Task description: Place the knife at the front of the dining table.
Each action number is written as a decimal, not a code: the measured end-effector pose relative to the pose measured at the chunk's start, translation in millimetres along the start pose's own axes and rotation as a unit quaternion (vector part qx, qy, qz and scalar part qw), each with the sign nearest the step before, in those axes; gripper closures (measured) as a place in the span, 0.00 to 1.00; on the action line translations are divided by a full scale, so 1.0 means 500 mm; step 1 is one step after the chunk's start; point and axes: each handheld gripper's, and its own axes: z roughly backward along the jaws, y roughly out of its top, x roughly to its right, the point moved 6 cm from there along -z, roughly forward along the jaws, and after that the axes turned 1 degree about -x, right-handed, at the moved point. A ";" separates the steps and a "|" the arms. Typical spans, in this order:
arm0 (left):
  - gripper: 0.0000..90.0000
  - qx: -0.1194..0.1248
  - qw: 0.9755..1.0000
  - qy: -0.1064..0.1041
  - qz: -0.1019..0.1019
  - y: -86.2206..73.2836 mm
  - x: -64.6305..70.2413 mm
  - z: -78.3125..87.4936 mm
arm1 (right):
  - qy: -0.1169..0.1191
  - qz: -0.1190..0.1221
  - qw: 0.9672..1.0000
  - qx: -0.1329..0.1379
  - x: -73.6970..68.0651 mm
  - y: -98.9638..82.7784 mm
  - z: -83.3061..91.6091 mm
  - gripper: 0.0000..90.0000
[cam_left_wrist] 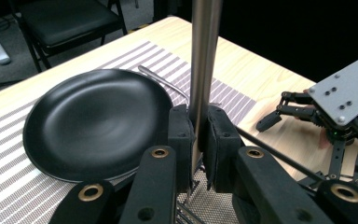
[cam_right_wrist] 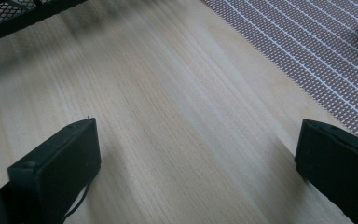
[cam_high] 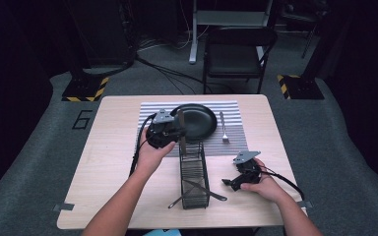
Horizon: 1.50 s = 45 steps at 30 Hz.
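My left gripper (cam_high: pixel 179 132) (cam_left_wrist: pixel 199 135) is shut on a long steel utensil handle (cam_left_wrist: pixel 204 56) (cam_high: pixel 181 132) and holds it upright over the far end of a black wire-mesh caddy (cam_high: pixel 194 179). Which kind of utensil it is I cannot tell. Just behind it, a black plate (cam_high: pixel 194 122) (cam_left_wrist: pixel 93 121) sits on a striped placemat (cam_high: pixel 150 110), with a fork (cam_high: pixel 223 127) (cam_left_wrist: pixel 165 84) lying to the plate's right. My right gripper (cam_high: pixel 228 183) (cam_right_wrist: pixel 198 154) rests low over bare wood to the right of the caddy, jaws wide apart with nothing between them. It also appears in the left gripper view (cam_left_wrist: pixel 272 112).
Other utensils (cam_high: pixel 197 189) lie across the caddy's near end and stick out on both sides. The wooden table (cam_high: pixel 113 162) has bare room at the left. A dark folding chair (cam_high: pixel 236 54) stands behind the table's far edge.
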 end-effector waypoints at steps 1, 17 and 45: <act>0.91 -0.001 1.000 0.000 0.000 0.004 0.001 0.003 | 0.000 0.001 1.000 0.000 0.000 0.000 0.000 0.00; 0.91 0.012 1.000 0.009 -0.016 0.071 0.017 0.062 | 0.000 0.001 1.000 0.000 0.000 0.000 0.000 0.00; 0.92 0.025 0.998 0.060 0.007 0.068 -0.060 0.194 | -0.001 0.001 1.000 0.000 0.000 0.000 0.000 0.00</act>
